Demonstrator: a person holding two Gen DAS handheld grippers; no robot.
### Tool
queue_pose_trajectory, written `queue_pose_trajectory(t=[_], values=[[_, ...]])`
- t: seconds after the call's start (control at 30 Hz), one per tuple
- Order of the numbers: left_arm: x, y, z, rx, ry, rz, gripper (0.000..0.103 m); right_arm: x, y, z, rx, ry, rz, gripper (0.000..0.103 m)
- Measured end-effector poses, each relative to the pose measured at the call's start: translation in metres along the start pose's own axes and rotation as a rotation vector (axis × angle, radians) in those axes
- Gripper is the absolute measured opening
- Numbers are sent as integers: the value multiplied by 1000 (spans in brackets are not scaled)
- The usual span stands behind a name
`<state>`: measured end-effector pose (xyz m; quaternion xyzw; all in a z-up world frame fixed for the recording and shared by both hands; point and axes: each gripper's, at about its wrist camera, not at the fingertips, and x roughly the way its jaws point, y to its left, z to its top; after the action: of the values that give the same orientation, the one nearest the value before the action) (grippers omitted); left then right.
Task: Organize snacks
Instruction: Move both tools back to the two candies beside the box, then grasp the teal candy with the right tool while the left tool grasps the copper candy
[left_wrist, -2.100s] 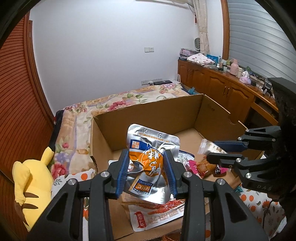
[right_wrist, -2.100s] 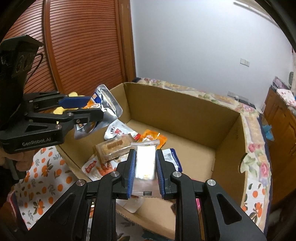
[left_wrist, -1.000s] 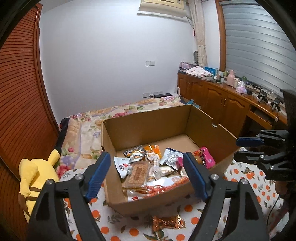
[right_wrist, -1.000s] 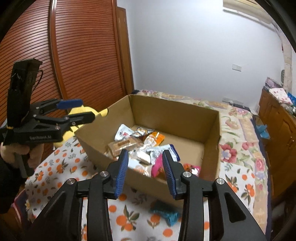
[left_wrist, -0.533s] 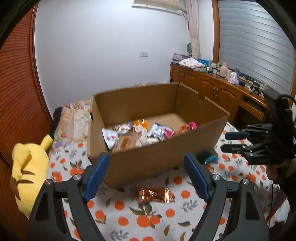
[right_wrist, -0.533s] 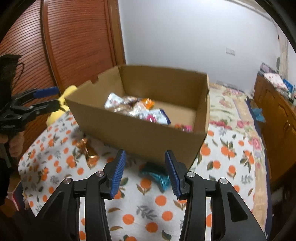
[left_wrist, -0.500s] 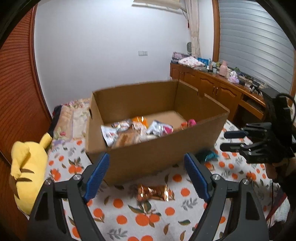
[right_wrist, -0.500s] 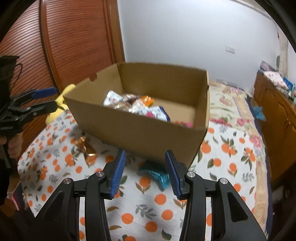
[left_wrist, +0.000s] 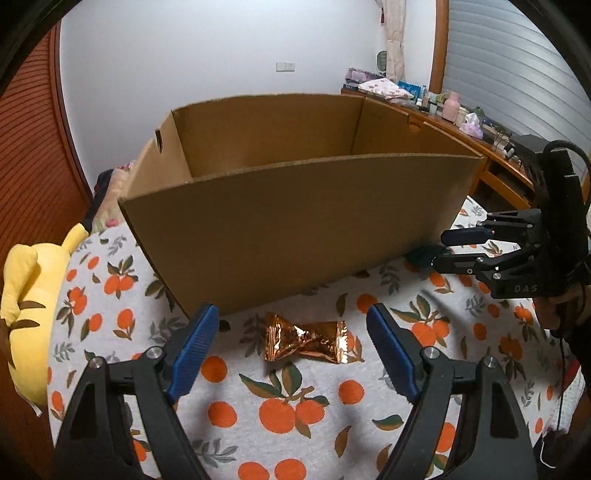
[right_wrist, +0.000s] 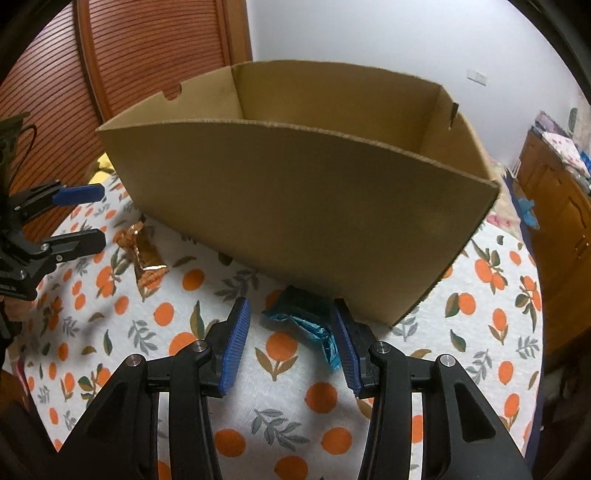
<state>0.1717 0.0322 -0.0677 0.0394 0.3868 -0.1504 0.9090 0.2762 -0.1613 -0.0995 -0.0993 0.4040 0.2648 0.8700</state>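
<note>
Left wrist view: our left gripper (left_wrist: 291, 343) is wide open, with nothing in it. The gold snack (left_wrist: 306, 340) lies on the orange-print cloth (left_wrist: 280, 410) between the two blue pads, just in front of the cardboard box (left_wrist: 295, 229).
How to do it well: we think we should go lower, keep the snack in the middle, then squeeze softly on its thin twisted part.
Writing here: the letters "DAS" show on our right gripper (left_wrist: 443, 249).

Right wrist view: our right gripper (right_wrist: 291, 347) is partly open and empty. The blue snack (right_wrist: 306, 323) sits between its pads, close to the right one and near the box wall.
How to do it well: we think we should slide a bit right to center it, and not bump the box.
Writing here: none we can read; both wrappers are too crinkled.
</note>
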Motion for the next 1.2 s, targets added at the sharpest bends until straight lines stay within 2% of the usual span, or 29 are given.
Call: queue_pose_trajectory(t=[0.33, 0.7, 0.73, 0.83, 0.97, 1.2], values=[[17, 8, -2, -9, 41, -7, 83, 16, -6, -1, -15, 44, -8, 47], [29, 8, -2, -11, 70, -15, 83, 25, 4, -2, -55, 74, 3, 45], [30, 8, -2, -11, 72, -16, 83, 25, 5, -2, -57, 74, 2, 43], [33, 7, -2, -10, 76, -19, 83, 24, 6, -2, -52, 68, 11, 28], [39, 7, -2, -13, 87, -25, 83, 22, 10, -4, -64, 65, 20, 24], [47, 6, -1, -15, 105, -31, 83, 11, 11, -10, -61, 53, 27, 23]])
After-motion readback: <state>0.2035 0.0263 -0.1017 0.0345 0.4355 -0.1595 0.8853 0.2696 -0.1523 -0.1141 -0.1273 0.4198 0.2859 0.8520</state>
